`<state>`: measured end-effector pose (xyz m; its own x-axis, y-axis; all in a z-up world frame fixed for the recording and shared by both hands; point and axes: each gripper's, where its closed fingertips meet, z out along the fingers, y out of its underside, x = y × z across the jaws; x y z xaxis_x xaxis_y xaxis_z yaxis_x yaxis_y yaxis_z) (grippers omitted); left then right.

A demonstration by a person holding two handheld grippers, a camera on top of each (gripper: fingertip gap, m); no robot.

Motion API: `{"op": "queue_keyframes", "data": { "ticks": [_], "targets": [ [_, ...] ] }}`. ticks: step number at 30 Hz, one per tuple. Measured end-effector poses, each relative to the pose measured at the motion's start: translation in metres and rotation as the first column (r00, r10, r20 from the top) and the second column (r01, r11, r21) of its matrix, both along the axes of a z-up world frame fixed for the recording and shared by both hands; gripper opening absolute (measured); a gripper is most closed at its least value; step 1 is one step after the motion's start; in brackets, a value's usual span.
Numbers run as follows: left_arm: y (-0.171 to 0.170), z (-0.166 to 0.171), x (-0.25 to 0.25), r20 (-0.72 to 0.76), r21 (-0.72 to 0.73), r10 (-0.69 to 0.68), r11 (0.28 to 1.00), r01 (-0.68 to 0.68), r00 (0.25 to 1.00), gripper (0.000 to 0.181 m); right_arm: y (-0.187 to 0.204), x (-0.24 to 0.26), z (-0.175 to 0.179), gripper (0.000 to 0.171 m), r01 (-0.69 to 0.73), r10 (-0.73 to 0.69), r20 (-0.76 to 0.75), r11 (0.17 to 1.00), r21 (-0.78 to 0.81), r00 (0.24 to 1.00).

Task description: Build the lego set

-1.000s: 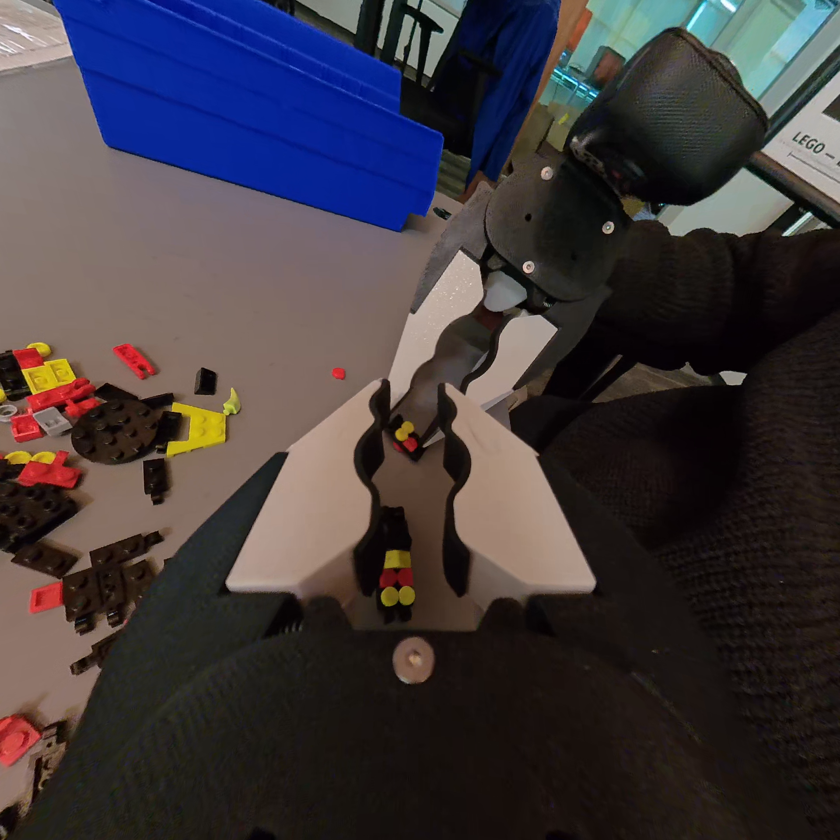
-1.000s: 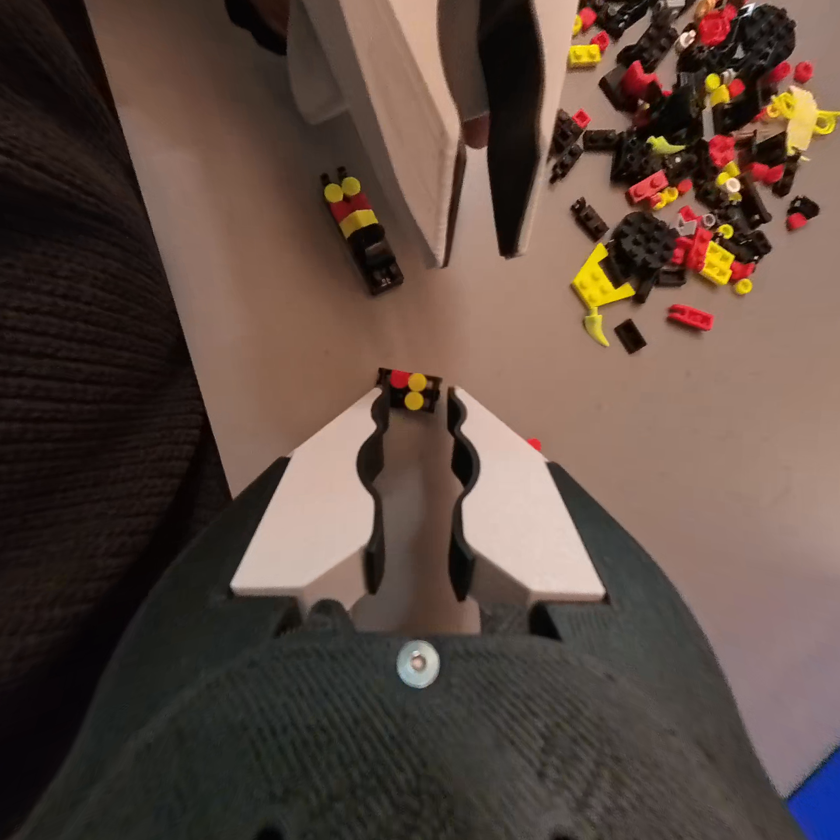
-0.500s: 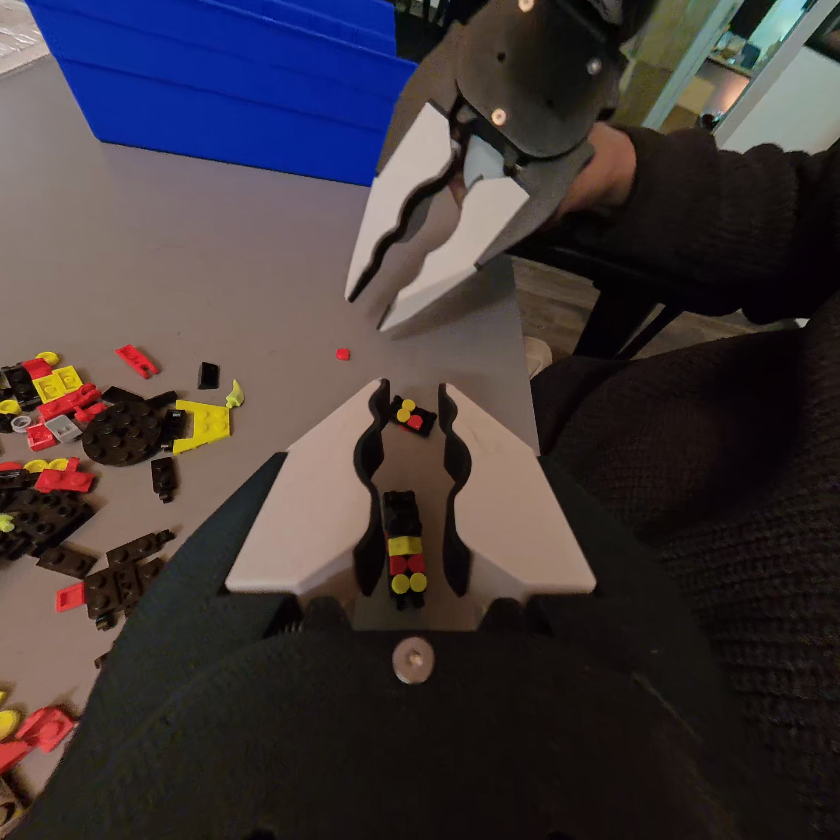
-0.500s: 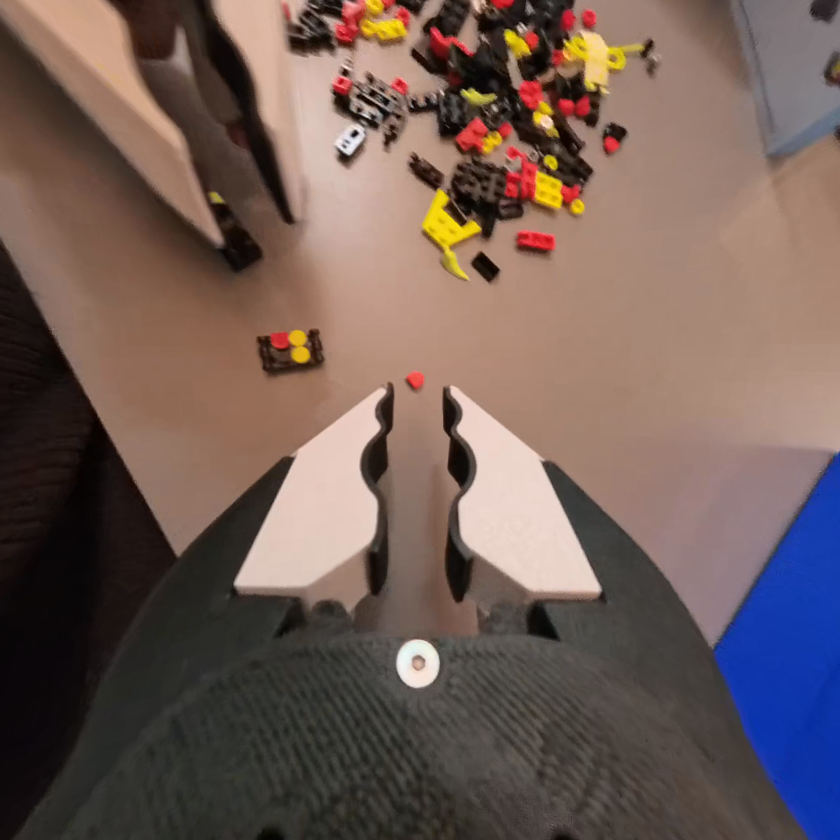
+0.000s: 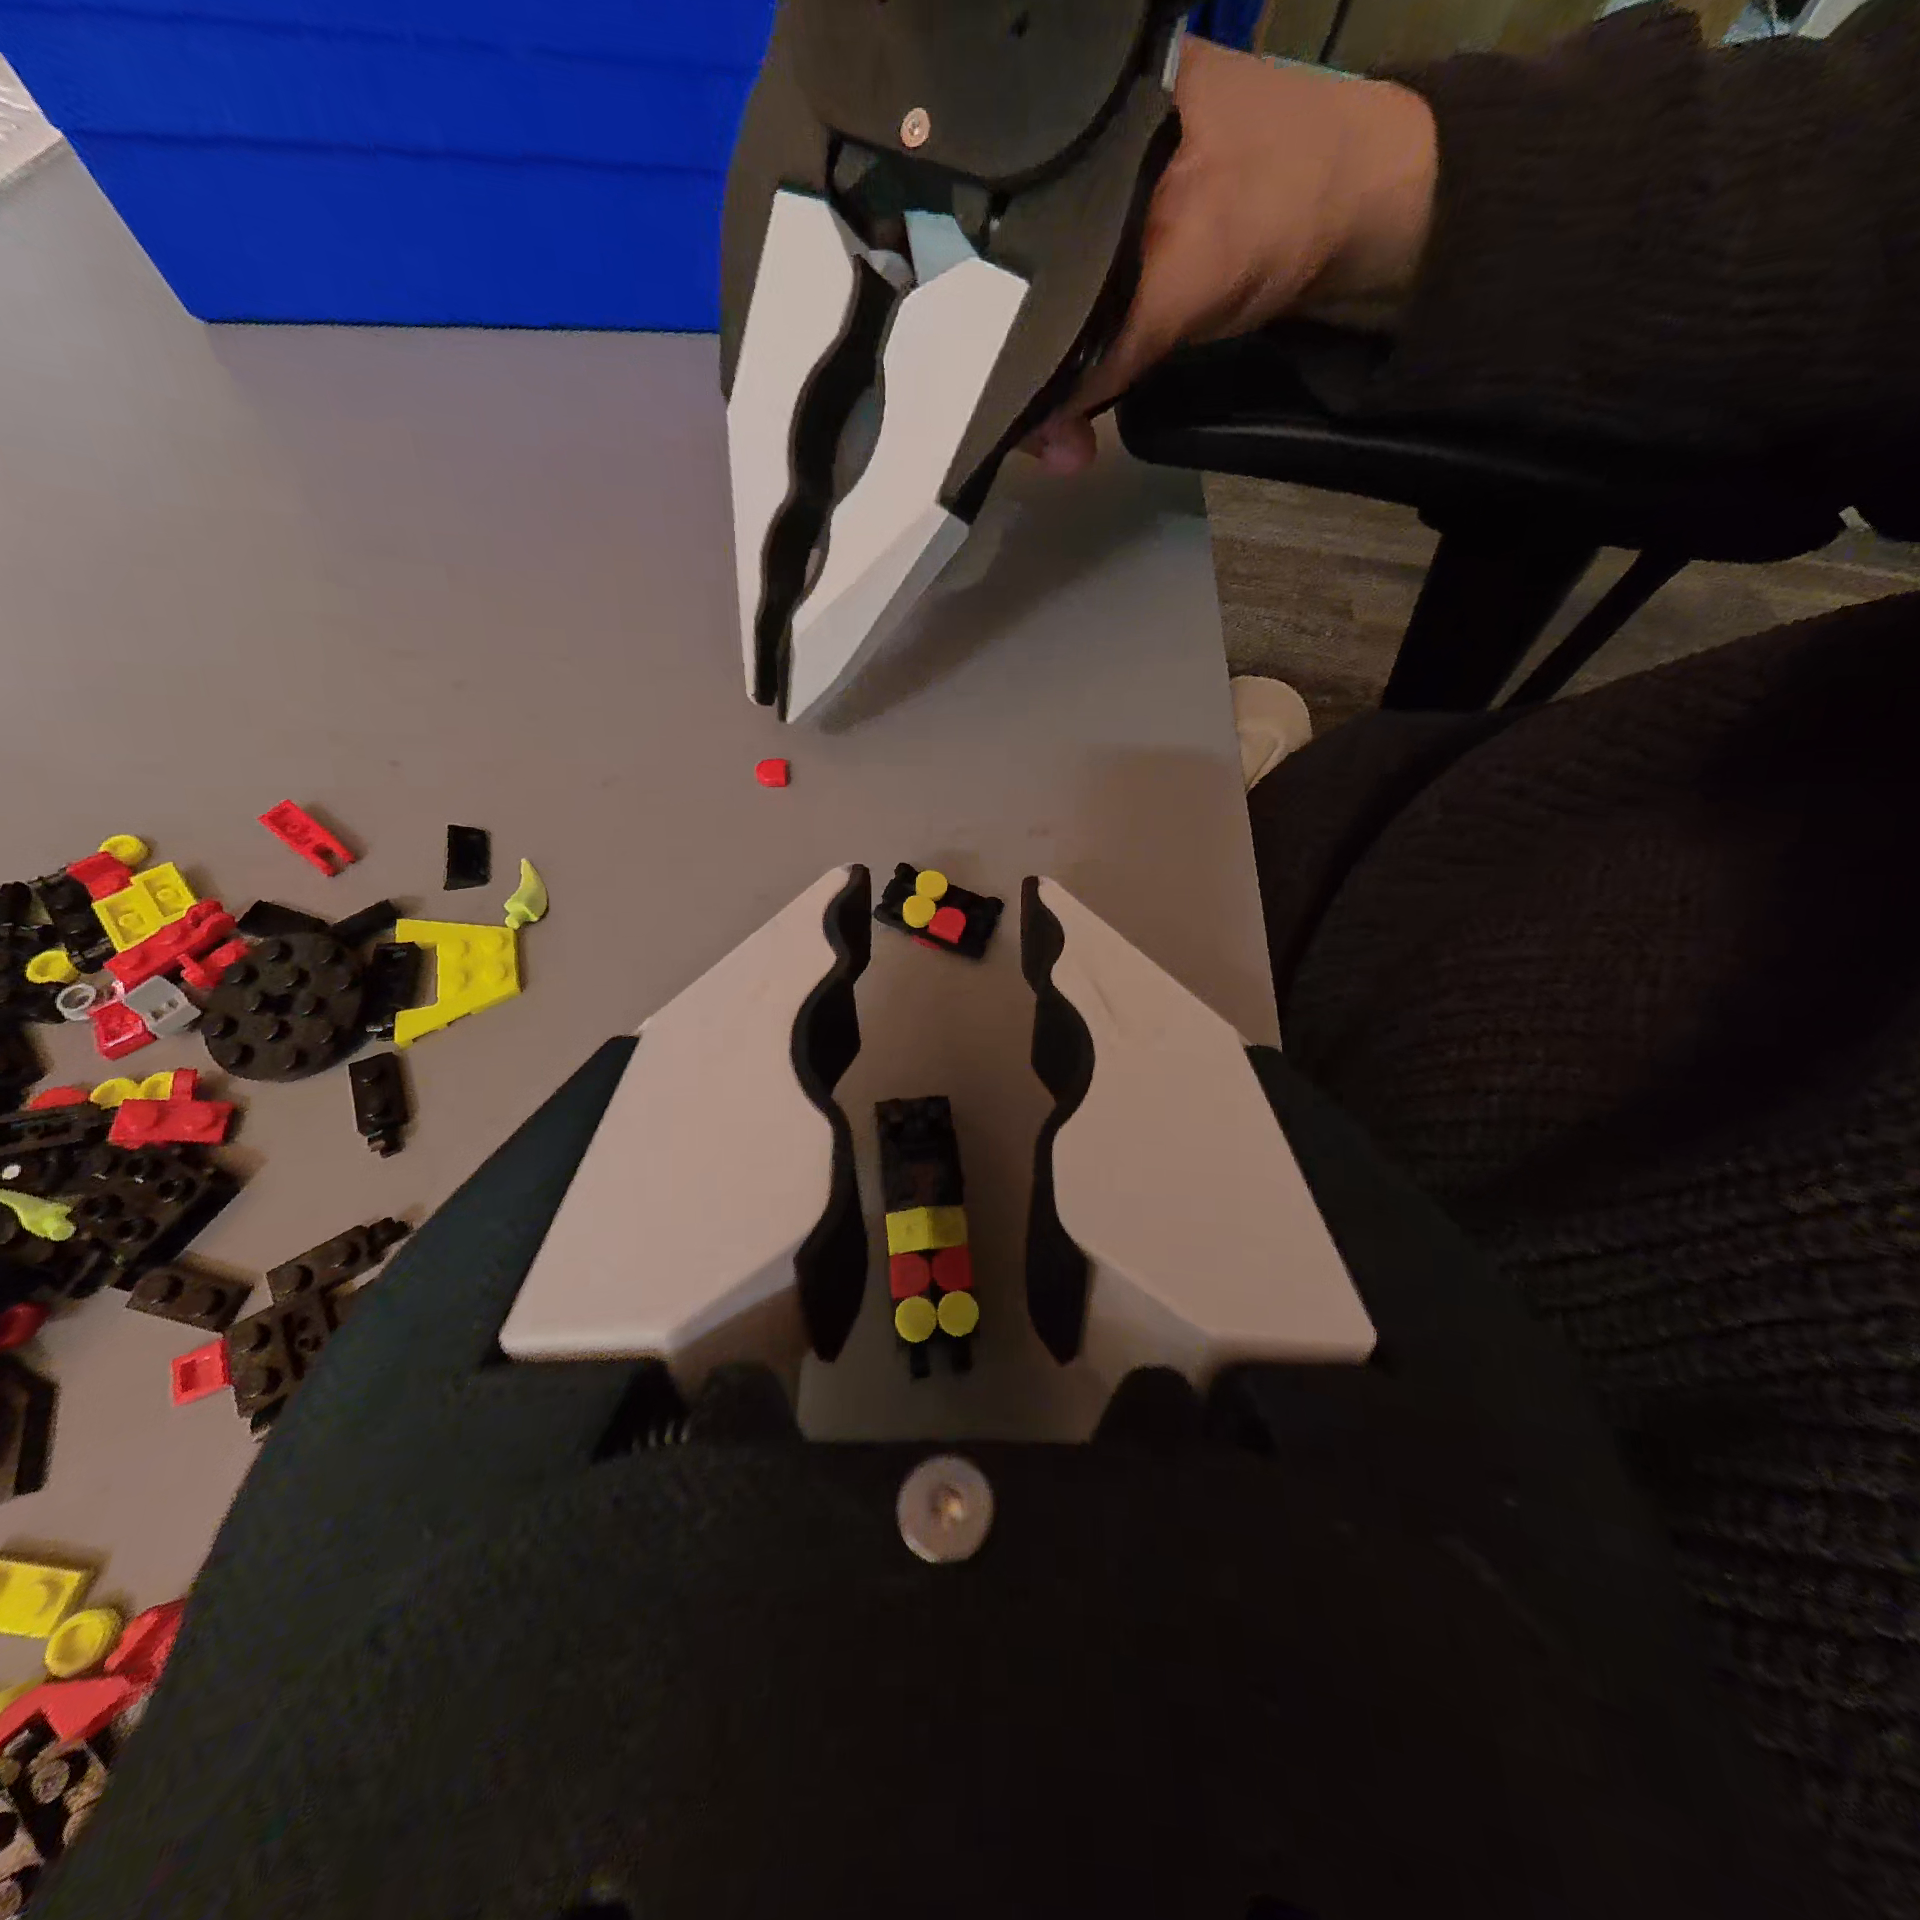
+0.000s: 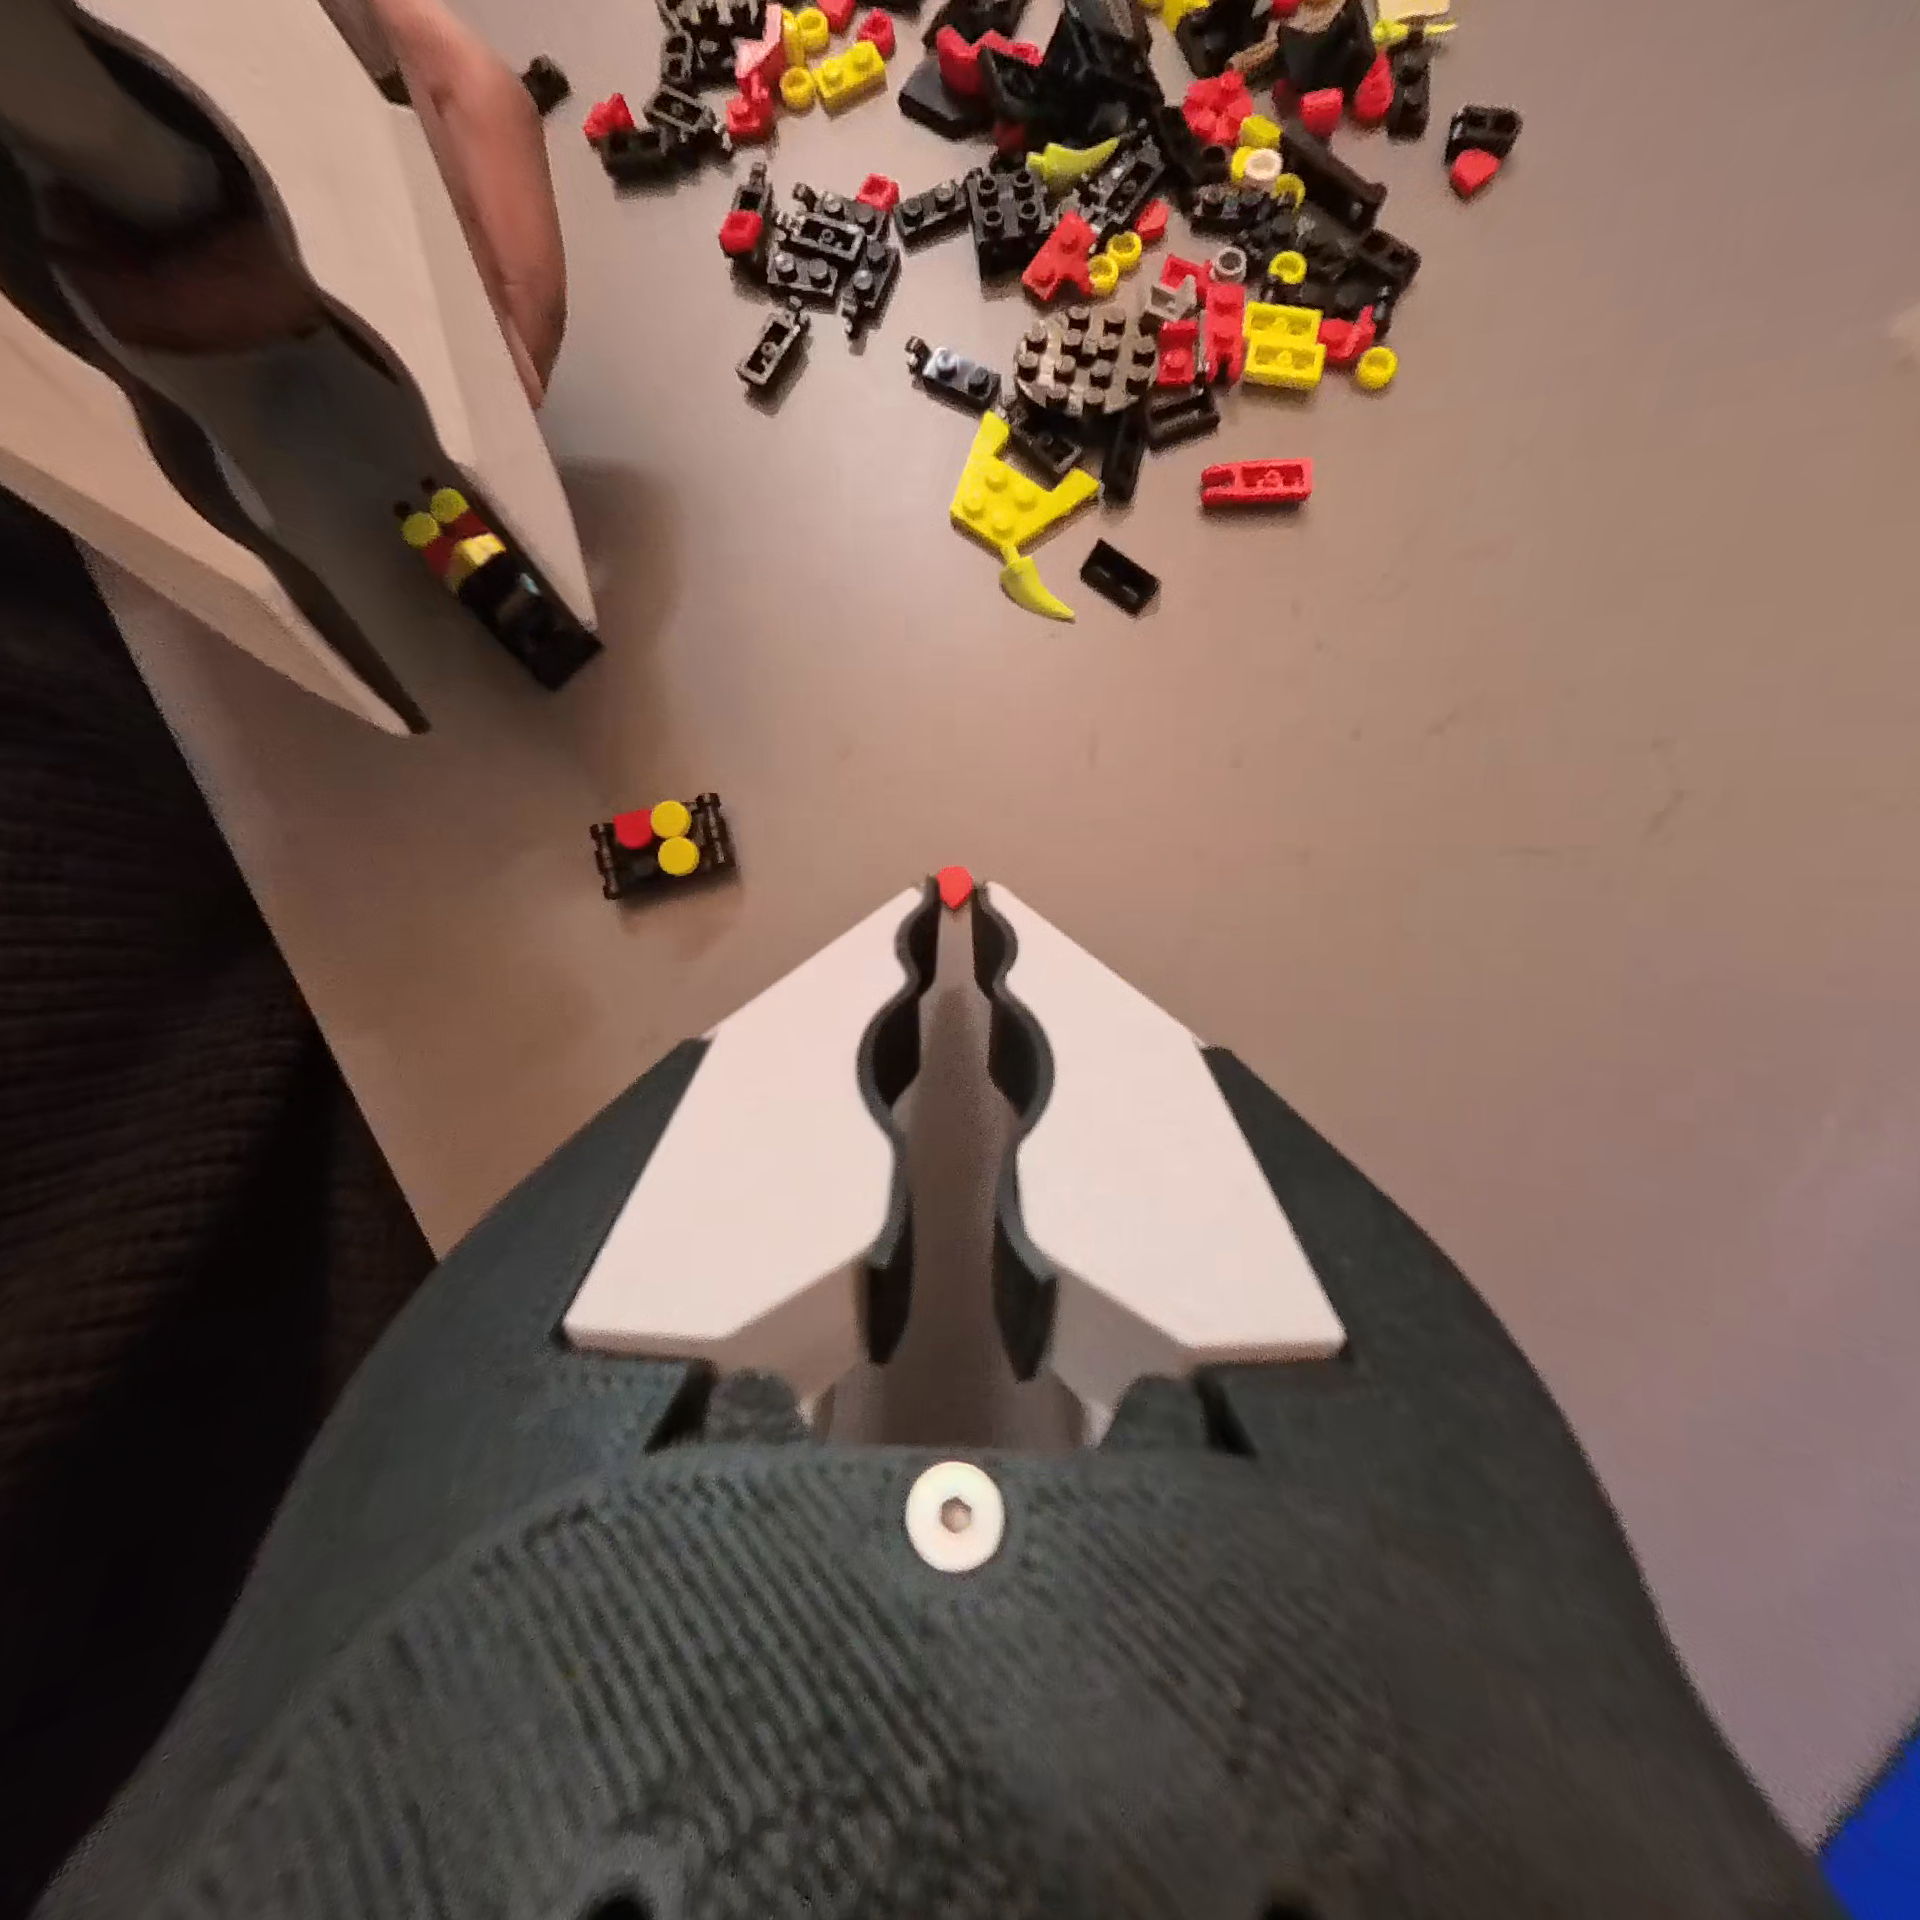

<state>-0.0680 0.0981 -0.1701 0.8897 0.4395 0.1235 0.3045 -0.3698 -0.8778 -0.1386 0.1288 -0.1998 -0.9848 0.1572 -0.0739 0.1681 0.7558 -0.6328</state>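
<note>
Here the right tongs (image 6: 954,896), nearly closed, pinch at the tiny red round stud (image 6: 954,886) lying on the grey desk (image 6: 1351,831), while the left tongs (image 5: 940,904) hang released over the long black-yellow-red assembly (image 5: 923,1236), likely steadying it for the stud.

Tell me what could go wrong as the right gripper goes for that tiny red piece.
1. The tiny red round piece sits right at the tips of the nearly closed right gripper; being so small, it may squirt out or get pushed along the grey table.
2. The small black plate with red and yellow studs lies loose close by and could be nudged.
3. The long black assembly lies between the open left gripper's fingers, ungripped, so moving them could knock it.
</note>
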Motion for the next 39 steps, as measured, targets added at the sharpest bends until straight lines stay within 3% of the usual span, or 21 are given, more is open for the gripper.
{"op": "queue_keyframes", "data": {
  "ticks": [5, 7, 10, 12, 15, 18, 20, 25, 28, 30, 32, 34, 39],
  "targets": [
    [-0.001, 0.003, -0.002, -0.001, 0.007, 0.014, 1.000, -0.014, 1.000, 0.026, 0.002, 0.003, 0.005, 0.005, 0.015, -0.014, -0.088, 1.000, 0.009, 0.996],
    [-0.002, 0.005, -0.003, -0.012, 0.010, 0.019, 1.000, -0.019, 1.000, 0.026, -0.006, -0.005, 0.033, 0.006, 0.024, -0.049, -0.246, 0.994, -0.102, 0.968],
    [-0.004, 0.006, -0.006, -0.027, 0.007, 0.030, 1.000, -0.030, 0.999, 0.030, -0.012, -0.017, 0.098, 0.000, 0.014, -0.188, -0.505, 0.945, -0.328, 0.842],
    [-0.007, 0.005, -0.012, -0.051, -0.006, 0.062, 0.998, -0.063, 0.997, 0.038, -0.011, -0.013, 0.120, 0.000, 0.019, -0.264, -0.511, 0.900, -0.435, 0.818],
    [-0.003, 0.016, -0.007, -0.084, 0.058, 0.032, 0.998, -0.027, 0.996, 0.052, -0.013, -0.004, 0.123, 0.001, 0.081, -0.309, -0.353, 0.841, -0.534, 0.883],
    [-0.001, 0.037, -0.006, -0.055, 0.188, 0.049, 0.982, -0.038, 0.997, 0.050, -0.014, -0.010, 0.128, 0.000, 0.124, -0.363, -0.321, 0.808, -0.576, 0.875],
    [-0.006, 0.045, -0.011, -0.076, 0.218, 0.083, 0.974, -0.064, 0.994, 0.043, -0.019, -0.001, 0.135, 0.000, 0.035, -0.322, -0.388, 0.806, -0.591, 0.864],
    [-0.014, 0.050, -0.023, -0.113, 0.246, 0.166, 0.960, -0.135, 0.980, 0.070, -0.015, 0.008, 0.159, 0.000, -0.072, -0.391, -0.632, 0.812, -0.579, 0.669],
    [-0.013, 0.051, -0.024, -0.138, 0.243, 0.177, 0.960, -0.140, 0.975, 0.071, -0.013, 0.019, 0.156, 0.000, -0.175, -0.335, -0.755, 0.845, -0.505, 0.564],
    [-0.014, 0.053, -0.025, -0.162, 0.242, 0.197, 0.958, -0.155, 0.967, 0.070, -0.012, 0.017, 0.156, 0.000, -0.152, -0.361, -0.731, 0.833, -0.532, 0.579],
    [-0.014, 0.053, -0.026, -0.173, 0.233, 0.203, 0.959, -0.160, 0.964, 0.074, -0.012, 0.012, 0.159, 0.000, -0.106, -0.403, -0.653, 0.797, -0.595, 0.641],
    [-0.015, 0.050, -0.027, -0.169, 0.222, 0.212, 0.960, -0.173, 0.962, 0.076, -0.005, -0.003, 0.161, 0.000, 0.001, -0.502, -0.572, 0.752, -0.659, 0.649],
    [-0.015, 0.040, -0.028, -0.164, 0.169, 0.208, 0.969, -0.180, 0.964, 0.073, -0.009, -0.016, 0.117, 0.000, 0.158, -0.448, -0.526, 0.848, -0.506, 0.722]
  ]
}}
